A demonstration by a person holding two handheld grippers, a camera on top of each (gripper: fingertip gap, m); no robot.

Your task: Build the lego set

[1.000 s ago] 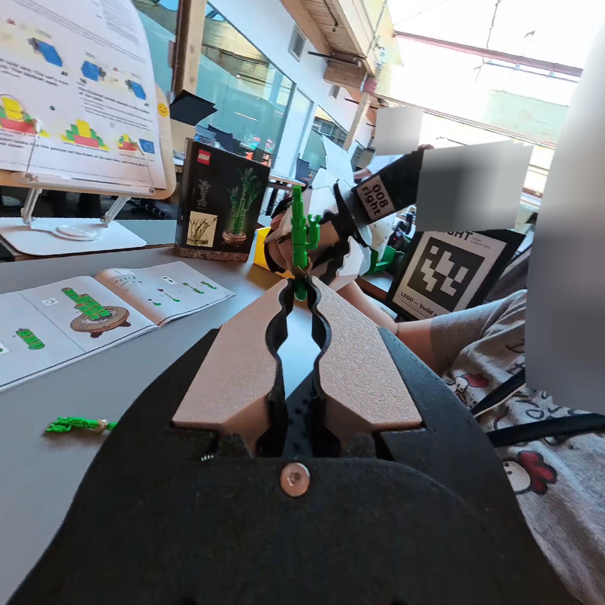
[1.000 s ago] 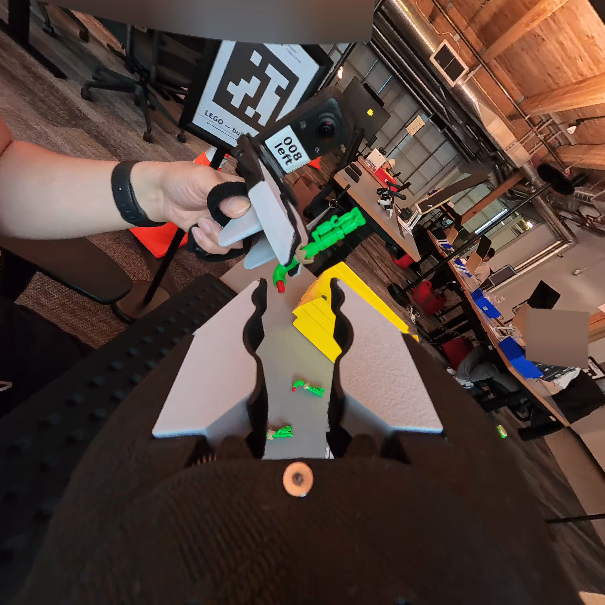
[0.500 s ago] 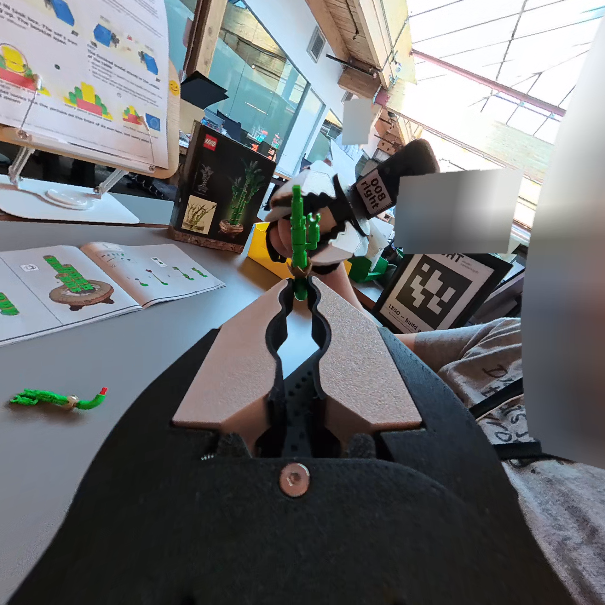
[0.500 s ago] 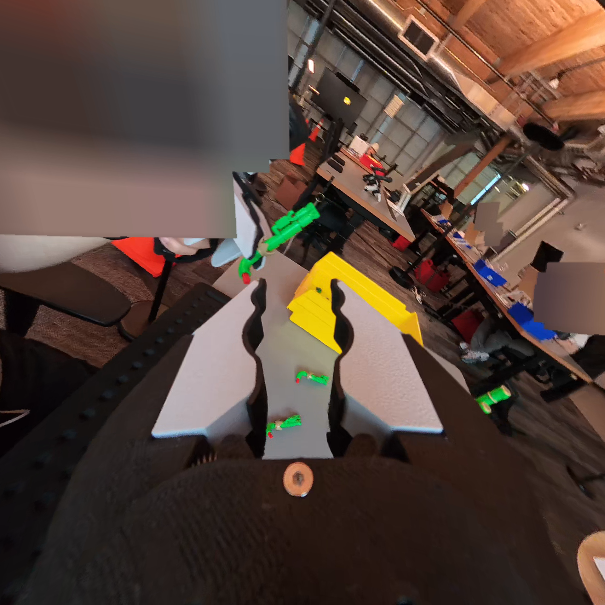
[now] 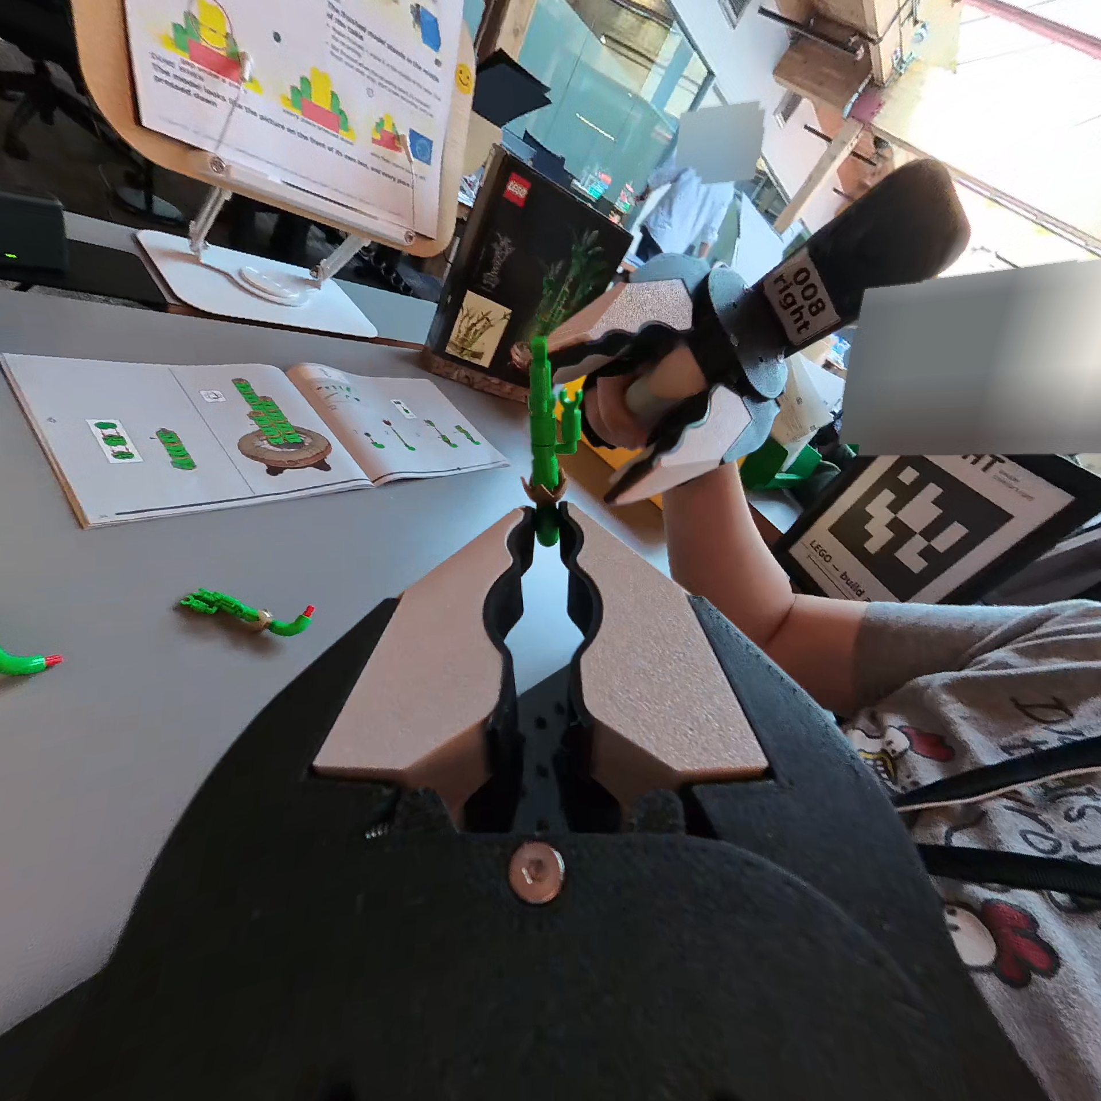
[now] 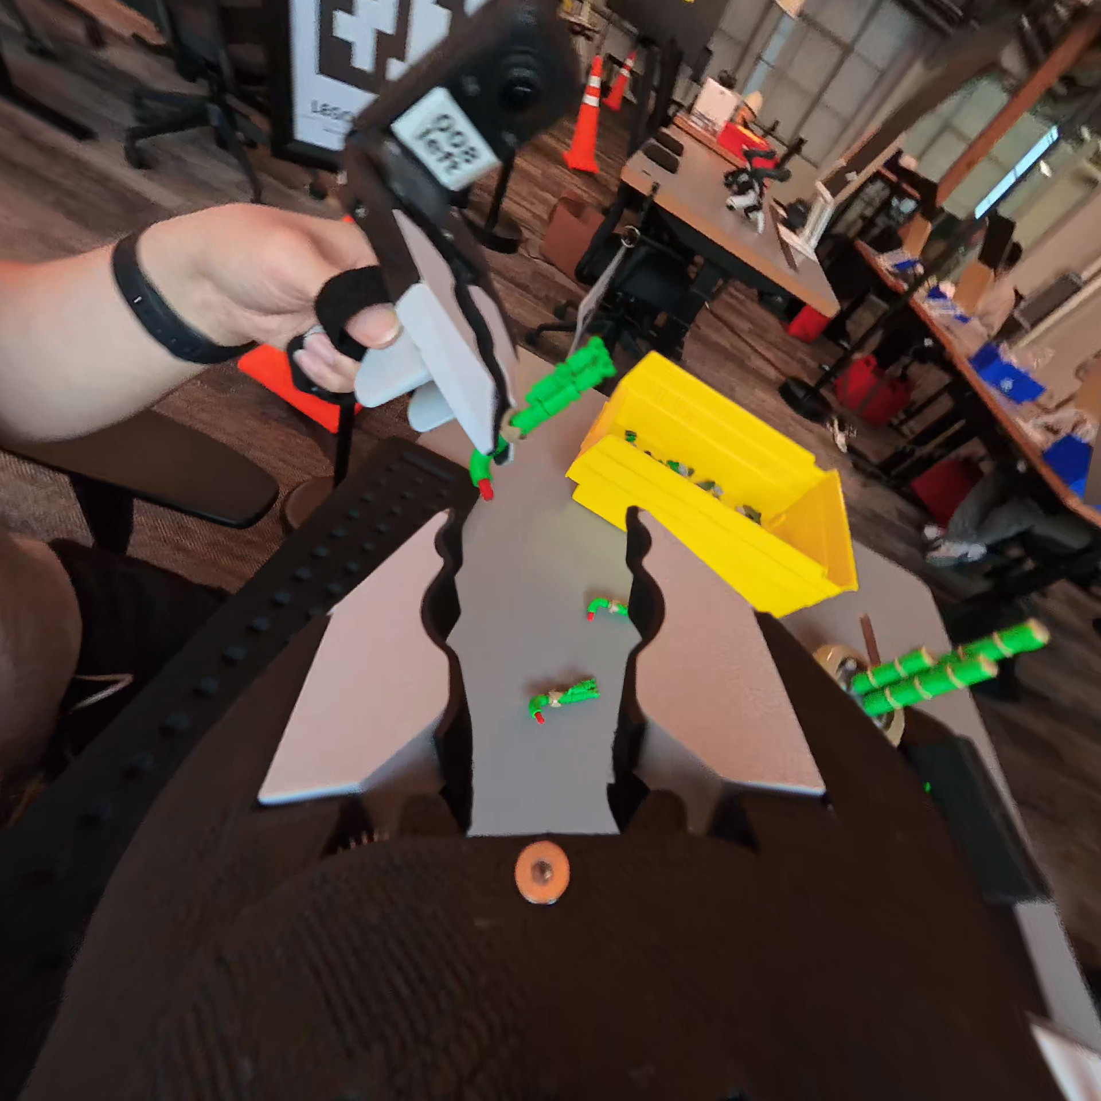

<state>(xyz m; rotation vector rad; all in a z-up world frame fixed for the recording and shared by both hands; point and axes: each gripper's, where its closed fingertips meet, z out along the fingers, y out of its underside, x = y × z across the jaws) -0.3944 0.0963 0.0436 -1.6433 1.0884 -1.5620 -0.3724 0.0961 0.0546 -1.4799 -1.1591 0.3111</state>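
My left gripper is shut on the lower stem of a green lego bamboo shoot, which stands straight up from the tips above the grey table. The right wrist view shows that shoot sticking out of the left gripper, its red-tipped curved end below. My right gripper is open and empty, aimed down at the table. In the left wrist view the right gripper is just right of the shoot, jaws apart.
Two finished shoots lie on the table; they also show in the left wrist view. A yellow parts bin, a bamboo model, an open instruction booklet, the set's box and a sheet stand surround them. Less than 4 cm separates the two grippers' tips.
The right gripper has drawn back from the shoot to its right side and opened a little wider. Both views have swung down toward the table. The left gripper still holds the shoot.
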